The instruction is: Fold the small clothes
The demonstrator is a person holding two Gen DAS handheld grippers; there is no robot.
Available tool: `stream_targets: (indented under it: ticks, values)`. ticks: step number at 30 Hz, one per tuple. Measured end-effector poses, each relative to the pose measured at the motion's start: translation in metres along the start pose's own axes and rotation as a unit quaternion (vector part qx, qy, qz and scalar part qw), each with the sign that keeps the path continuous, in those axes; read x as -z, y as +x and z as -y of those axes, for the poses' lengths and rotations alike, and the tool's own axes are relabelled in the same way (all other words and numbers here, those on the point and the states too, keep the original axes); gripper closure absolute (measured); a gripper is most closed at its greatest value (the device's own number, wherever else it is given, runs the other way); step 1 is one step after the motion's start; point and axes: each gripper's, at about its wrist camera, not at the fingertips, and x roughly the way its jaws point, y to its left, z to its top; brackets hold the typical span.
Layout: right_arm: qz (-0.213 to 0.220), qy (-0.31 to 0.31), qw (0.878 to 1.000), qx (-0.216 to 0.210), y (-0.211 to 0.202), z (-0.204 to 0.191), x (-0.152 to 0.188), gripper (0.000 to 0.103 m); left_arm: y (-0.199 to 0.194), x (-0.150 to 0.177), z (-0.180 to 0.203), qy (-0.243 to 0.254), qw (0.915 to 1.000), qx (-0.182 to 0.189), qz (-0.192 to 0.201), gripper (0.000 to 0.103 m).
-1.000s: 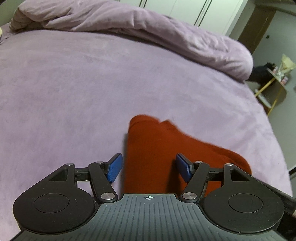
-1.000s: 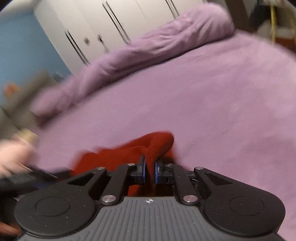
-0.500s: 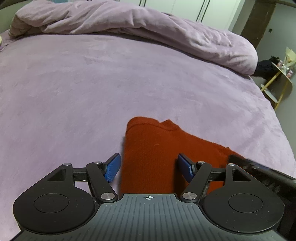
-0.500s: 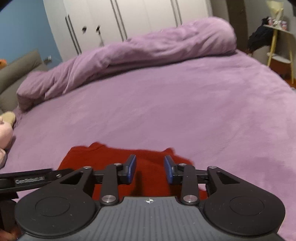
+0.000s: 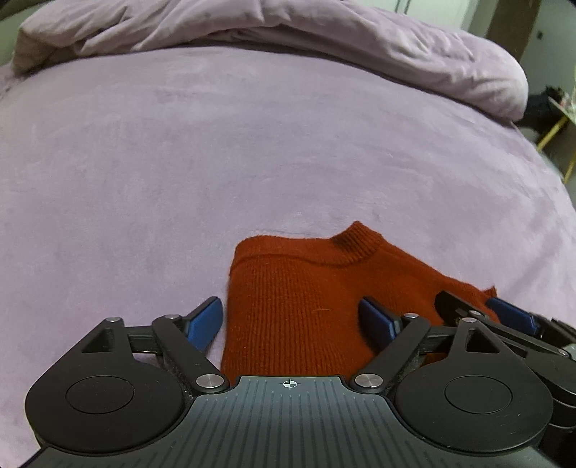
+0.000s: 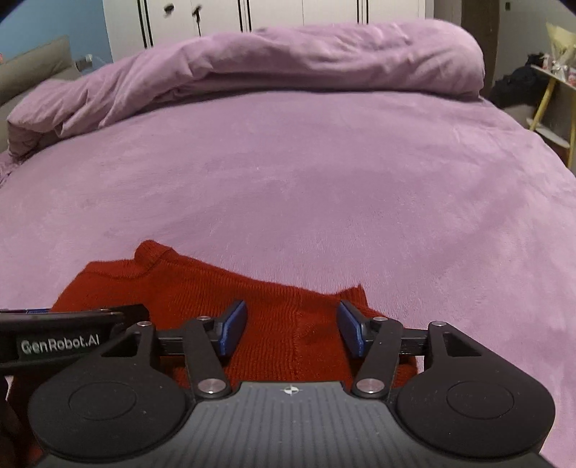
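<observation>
- The left gripper (image 5: 289,320) is seen with its jaws spread wide and still opening; nothing is gripped by them.
- Its left blue pad (image 5: 205,322) is held over bare bedding just off the garment's left edge, while its right pad (image 5: 376,320) is set above the knit, so only the left part of the garment is spanned; whether the pads touch the cloth cannot be told.
- The right gripper (image 6: 291,333) is seen with its jaws parted about halfway and opening; red knit is framed between its pads (image 6: 234,331), but no fabric is pinched.
- The red knitted sweater (image 5: 298,306) is laid flat on the purple bed cover (image 5: 252,144), at 6 o'clock in both wrist views, with its ribbed collar (image 5: 356,241) pointed toward 12 o'clock.
- In the left wrist view the right gripper's fingers (image 5: 511,318) are found at 4 o'clock, over the sweater's right edge.
- A rumpled purple duvet (image 6: 288,61) is heaped at 12 o'clock, well apart from the sweater.
- White wardrobe doors (image 6: 223,14) are seen beyond the duvet.
</observation>
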Motion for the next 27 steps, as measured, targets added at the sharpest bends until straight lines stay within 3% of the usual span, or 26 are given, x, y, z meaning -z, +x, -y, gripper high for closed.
stream_targets:
  ticks: [7, 10, 15, 18, 22, 25, 27]
  values:
    - [0.017, 0.008, 1.0, -0.016, -0.016, 0.008, 0.008, 0.045, -0.028, 0.01, -0.004, 0.012, 0.9998, 0.007, 0.014, 0.014]
    - [0.022, 0.014, 0.998, -0.049, -0.045, 0.011, 0.016, 0.046, -0.058, 0.032, -0.011, 0.018, 0.9984, 0.027, 0.047, 0.014]
    - [0.056, -0.01, 0.997, -0.055, -0.099, 0.014, 0.063, 0.046, -0.095, 0.078, -0.031, -0.002, 0.9966, 0.059, 0.057, 0.014]
    - [0.066, -0.04, 0.997, -0.032, -0.129, 0.017, 0.09, 0.046, -0.123, 0.105, -0.043, -0.02, 0.9955, 0.071, 0.061, 0.015]
    - [0.023, 0.056, 0.996, -0.07, -0.167, 0.048, 0.119, 0.046, -0.161, 0.145, -0.05, -0.025, 0.9951, 0.083, 0.047, 0.018]
    - [0.011, 0.132, 0.986, -0.104, -0.188, 0.068, 0.139, 0.046, -0.166, 0.164, -0.052, -0.021, 0.9968, 0.07, 0.031, 0.018]
    - [-0.017, 0.177, 0.974, -0.139, -0.188, 0.076, 0.143, 0.047, -0.16, 0.167, -0.05, -0.018, 0.9984, 0.053, 0.011, 0.024]
